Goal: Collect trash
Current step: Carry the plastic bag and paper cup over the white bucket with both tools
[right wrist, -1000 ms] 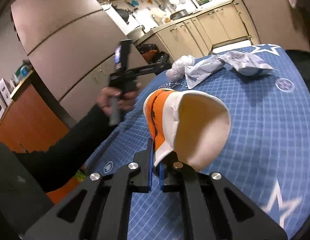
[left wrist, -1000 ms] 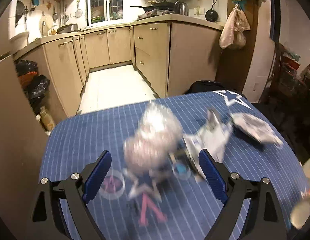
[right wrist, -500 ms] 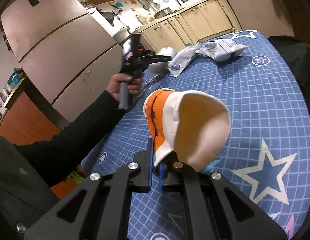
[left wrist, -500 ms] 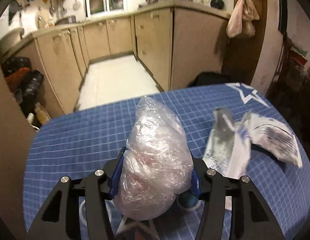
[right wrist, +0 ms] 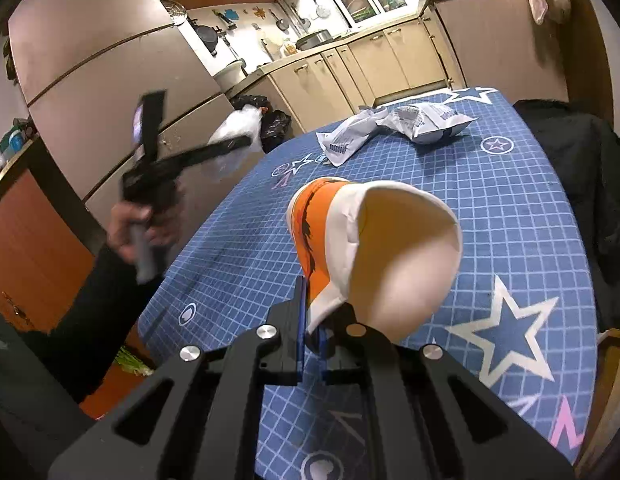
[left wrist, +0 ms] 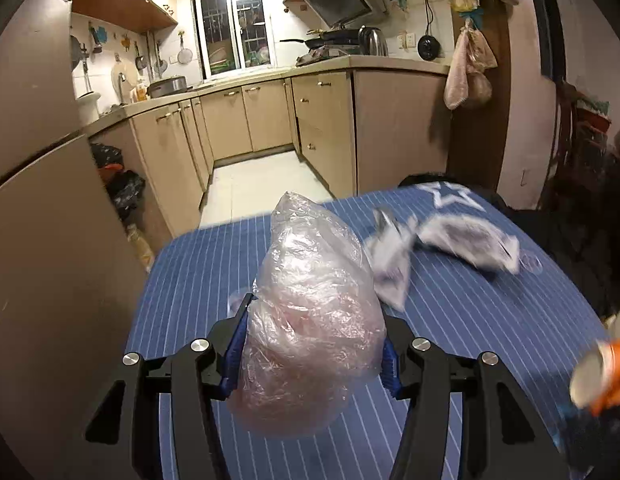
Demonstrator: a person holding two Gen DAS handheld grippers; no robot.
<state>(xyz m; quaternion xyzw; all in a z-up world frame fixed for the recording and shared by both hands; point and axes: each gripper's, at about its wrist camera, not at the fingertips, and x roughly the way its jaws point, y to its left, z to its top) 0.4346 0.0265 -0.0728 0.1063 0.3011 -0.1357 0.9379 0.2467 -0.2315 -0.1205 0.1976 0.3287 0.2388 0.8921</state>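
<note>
My left gripper is shut on a crumpled clear plastic bag, held up over the blue grid-patterned table. The right wrist view shows that gripper blurred, in a person's hand off the table's left edge, with the bag at its tip. My right gripper is shut on the rim of an orange-and-white paper cup, tilted above the table. The cup also shows at the left wrist view's right edge. Two crumpled white wrappers lie at the table's far end.
A tall beige fridge stands left of the table. Black rubbish bags sit on the floor by the kitchen cabinets. A dark garment on a chair is at the table's right edge.
The left gripper closed on the plastic bag, lifted it off the table and swung it left past the table edge. The right gripper kept hold of the cup and drifted a little.
</note>
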